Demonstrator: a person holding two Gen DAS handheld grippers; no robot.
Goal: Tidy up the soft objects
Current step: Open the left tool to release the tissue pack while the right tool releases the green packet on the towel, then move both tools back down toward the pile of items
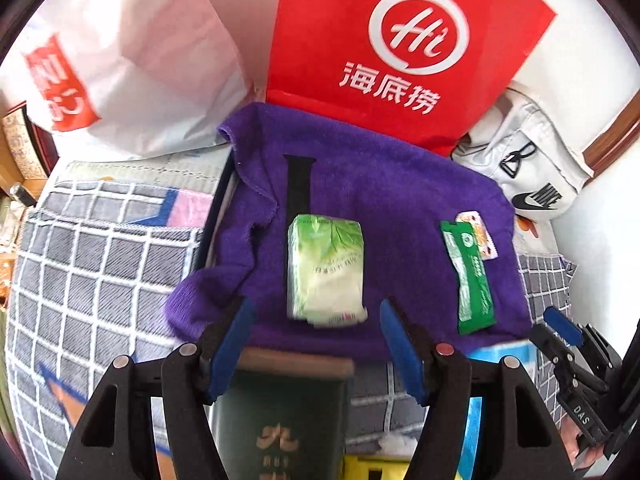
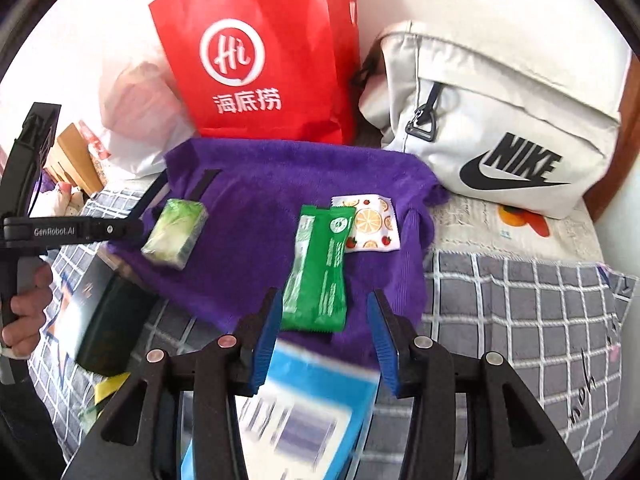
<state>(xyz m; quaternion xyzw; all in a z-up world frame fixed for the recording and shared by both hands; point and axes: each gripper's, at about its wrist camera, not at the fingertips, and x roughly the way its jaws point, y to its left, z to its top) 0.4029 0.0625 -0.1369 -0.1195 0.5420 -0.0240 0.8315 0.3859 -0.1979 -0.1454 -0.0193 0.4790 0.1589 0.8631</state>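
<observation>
Nearest in the left wrist view, the left gripper (image 1: pixel 316 344) hangs released, its blue pads spread apart with nothing between them. Below it lies a dark green box (image 1: pixel 280 420) on a grey checked blanket (image 1: pixel 92 272). Just past the pads, a green and white tissue pack (image 1: pixel 326 270) rests near the middle of a purple towel (image 1: pixel 360 184), close to the towel's near edge.

In the right wrist view, the right gripper (image 2: pixel 324 336) is also released, jaws apart and empty, above a blurred blue and white box (image 2: pixel 304 412). Just beyond it, a green sachet (image 2: pixel 320 272) lies on the purple towel towards its right edge, overlapping a small white packet with orange slices (image 2: pixel 372 226). At the towel's far edge stands a red paper bag (image 2: pixel 256 64), with a white plastic bag (image 1: pixel 132 64) to its left and a pale sports bag (image 2: pixel 500 128) to its right.
</observation>
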